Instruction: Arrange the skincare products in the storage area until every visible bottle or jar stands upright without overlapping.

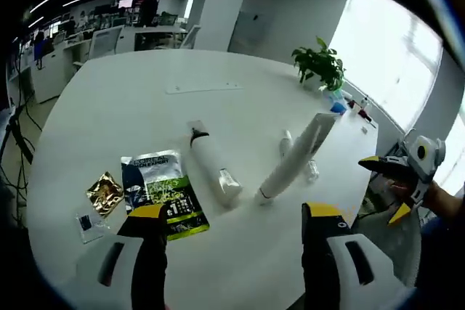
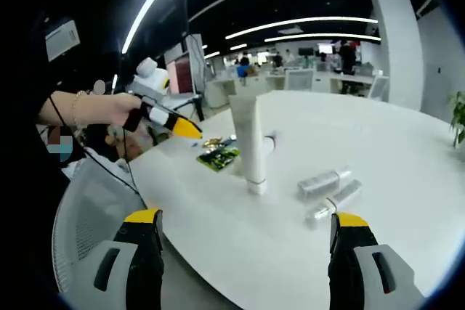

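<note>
Left gripper view | white tube [image 1: 294,160] upright | white bottle [image 1: 213,162] lying

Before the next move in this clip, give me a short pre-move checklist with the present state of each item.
1. Left gripper free to grasp: ok, open and holding nothing.
2. Right gripper free to grasp: ok, open and holding nothing.
3. Tall white tube upright: ok, standing on its cap on the white table.
4. White bottle with a dark cap upright: not ok, lying on its side beside the tube.
5. Small clear bottles upright: not ok, both lying flat near the tube.
6. Sachets clear of the bottles: ok, the green packet and the gold one lie apart from them.
</note>
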Demonstrator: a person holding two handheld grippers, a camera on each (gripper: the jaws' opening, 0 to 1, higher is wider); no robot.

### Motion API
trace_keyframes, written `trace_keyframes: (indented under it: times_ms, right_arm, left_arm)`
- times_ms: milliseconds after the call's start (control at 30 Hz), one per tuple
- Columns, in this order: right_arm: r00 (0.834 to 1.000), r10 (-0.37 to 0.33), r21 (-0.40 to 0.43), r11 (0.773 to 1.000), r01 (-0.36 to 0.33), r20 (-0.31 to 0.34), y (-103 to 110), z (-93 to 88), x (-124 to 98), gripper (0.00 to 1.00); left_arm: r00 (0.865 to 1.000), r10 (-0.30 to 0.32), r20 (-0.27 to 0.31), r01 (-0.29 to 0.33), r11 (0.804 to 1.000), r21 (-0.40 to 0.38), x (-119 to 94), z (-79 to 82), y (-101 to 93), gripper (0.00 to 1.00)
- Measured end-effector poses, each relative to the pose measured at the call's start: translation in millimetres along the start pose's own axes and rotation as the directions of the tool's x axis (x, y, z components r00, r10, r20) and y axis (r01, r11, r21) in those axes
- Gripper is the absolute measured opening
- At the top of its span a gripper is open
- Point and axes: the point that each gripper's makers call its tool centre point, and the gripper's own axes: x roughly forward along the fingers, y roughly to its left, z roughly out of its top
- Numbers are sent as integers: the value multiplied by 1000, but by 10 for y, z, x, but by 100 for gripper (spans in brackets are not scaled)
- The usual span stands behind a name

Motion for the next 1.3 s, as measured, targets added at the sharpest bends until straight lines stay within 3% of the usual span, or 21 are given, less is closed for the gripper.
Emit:
trace_keyframes:
  times_ms: [233, 433, 633, 900, 1200, 1300]
  right_arm:
    - [1000, -5, -11, 1000, 4, -18, 16, -28, 10, 99]
    - [1000, -11, 9, 1000, 11, -12, 2, -23, 2, 99]
    - [1000, -16, 18, 1000, 17, -18, -16, -43, 3, 99]
    - [999, -21, 28, 999, 22, -29, -32, -66, 4, 99]
    - [999, -31, 41, 999, 33, -37, -60, -87, 12, 98]
    - [999, -34, 43, 998, 36, -37, -65, -88, 8, 98]
  left_arm:
    - [998, -5, -61, 2, 999, -44, 300, 63, 75, 65]
    - [995, 0, -101, -4, 999, -34, 500, 70, 122, 61]
    - [988, 1, -152, -12, 997, -76, 623, 18, 109, 56]
    - [982, 13, -188, -35, 992, -118, 836, 90, 201, 53]
    - [974, 31, -225, -53, 994, -91, 932, 181, 94, 50]
    - [964, 43, -263, -63, 996, -67, 1001, 167, 62, 47]
